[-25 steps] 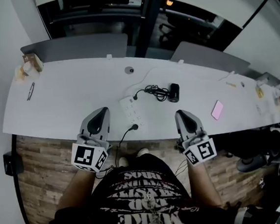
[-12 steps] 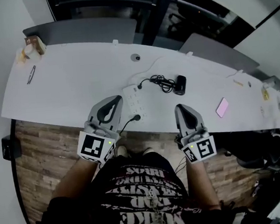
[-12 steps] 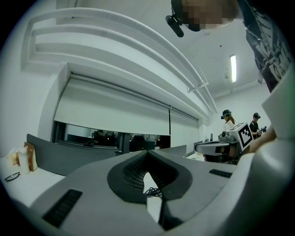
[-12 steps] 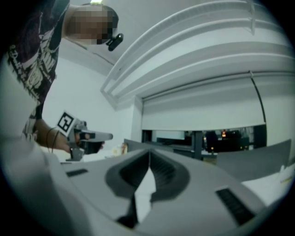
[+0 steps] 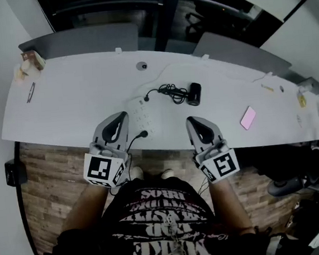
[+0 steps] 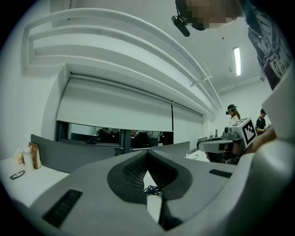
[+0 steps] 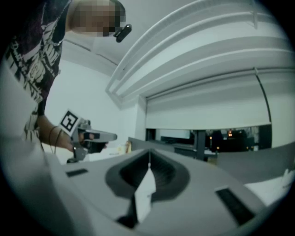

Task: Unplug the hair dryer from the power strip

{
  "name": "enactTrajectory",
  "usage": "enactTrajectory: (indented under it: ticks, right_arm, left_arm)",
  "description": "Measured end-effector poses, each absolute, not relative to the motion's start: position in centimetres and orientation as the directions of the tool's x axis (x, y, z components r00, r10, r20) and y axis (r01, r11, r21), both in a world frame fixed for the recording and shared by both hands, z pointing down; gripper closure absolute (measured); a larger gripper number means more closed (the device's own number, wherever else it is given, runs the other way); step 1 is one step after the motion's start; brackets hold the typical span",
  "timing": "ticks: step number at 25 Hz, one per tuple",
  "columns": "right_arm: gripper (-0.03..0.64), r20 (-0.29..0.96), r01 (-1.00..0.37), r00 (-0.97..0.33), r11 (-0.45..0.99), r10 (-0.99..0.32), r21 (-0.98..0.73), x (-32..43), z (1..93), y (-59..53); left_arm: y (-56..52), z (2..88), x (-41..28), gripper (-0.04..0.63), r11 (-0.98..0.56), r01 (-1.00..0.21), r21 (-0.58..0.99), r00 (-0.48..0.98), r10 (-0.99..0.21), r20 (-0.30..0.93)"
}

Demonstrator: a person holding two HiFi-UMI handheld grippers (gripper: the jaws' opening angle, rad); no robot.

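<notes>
Head view: long white counter (image 5: 73, 104) with a white rectangular power strip (image 5: 137, 114) near its front edge. A small black plug (image 5: 147, 97) sits at the strip's far end. Its tangled black cord (image 5: 173, 90) runs to the black hair dryer (image 5: 194, 93), which lies just right of the strip. A second black plug (image 5: 144, 134) is at the strip's near end, and its cable drops off the counter edge. A pink flat card-like item (image 5: 248, 118) lies well to the right. The left gripper (image 5: 122, 117) has its tip just beside the strip's left side; can't tell if it touches. The right gripper (image 5: 192, 122) is at the counter edge, near the dryer and apart from it.

Left gripper view: jaw tips are together with nothing between them. The cord tangle shows through the gap below the tips.

Right gripper view: jaws are closed and empty, pointing level over the counter.

Step looks like the approach, with nothing grasped yet. To do it well:
- Open the right gripper and go for the far plug's body, not the cord.
- Confirm by the cord that this plug is the dryer's, not the near one.
- Press the left gripper down on the strip so it doesn't lift or slide.
- Pull straight out along the prongs, no twisting.
- Risk: grabbing the cord drags the dryer along.
</notes>
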State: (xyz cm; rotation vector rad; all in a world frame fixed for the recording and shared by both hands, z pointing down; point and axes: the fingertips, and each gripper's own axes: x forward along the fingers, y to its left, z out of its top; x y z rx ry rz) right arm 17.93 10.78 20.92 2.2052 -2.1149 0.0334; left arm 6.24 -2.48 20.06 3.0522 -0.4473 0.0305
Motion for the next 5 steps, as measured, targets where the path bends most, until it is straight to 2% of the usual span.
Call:
enactTrajectory:
  ticks: [5]
  right_arm:
    - [0.580, 0.056, -0.999, 0.006, -0.004, -0.998, 0.032, 19.3, 20.8, 12.7]
  left_arm:
    - [-0.4, 19.7, 7.2, 0.572, -0.945, -0.326, 0.037, 0.945, -0.325, 0.040]
